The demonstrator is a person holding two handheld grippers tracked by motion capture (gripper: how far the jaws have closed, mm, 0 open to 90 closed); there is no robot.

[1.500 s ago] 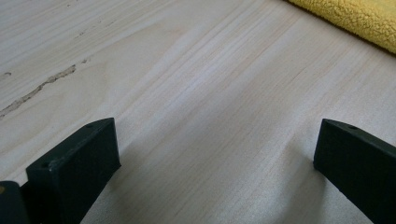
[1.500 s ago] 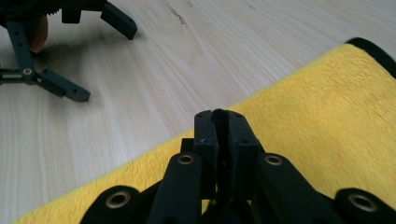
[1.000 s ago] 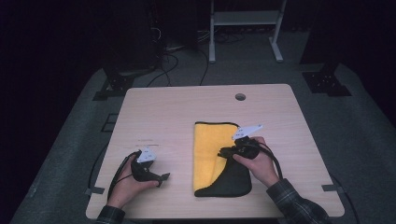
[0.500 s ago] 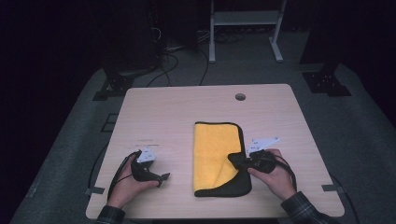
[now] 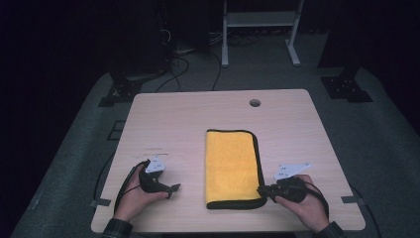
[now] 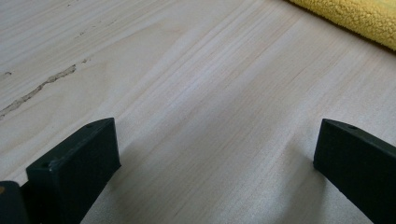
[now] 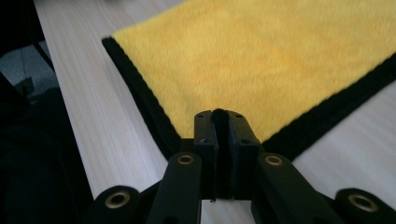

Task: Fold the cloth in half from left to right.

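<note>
Over on the left, the left gripper is lying low on the pale wooden table, cupped in the person's left hand, its grey three-cornered plate sitting on top. Its two blunt black jaws are standing wide apart in the left gripper view, with nothing between them but bare, fine-grained wood; a rough scratch is running across the boards off to one side. Moving to the middle, the yellow towel is lying flat as a long rectangle on the near half of the table, fluffy pile facing up and a dark stitched border running round its edge, corners rounded. On the right, the right gripper is pointing at the towel's near right corner, the right hand wrapped round its body. In the right gripper view its jaws are pressed together, pad against pad, tips sitting right at that black-edged corner; whether any fabric is pinched between them cannot be told.
</note>
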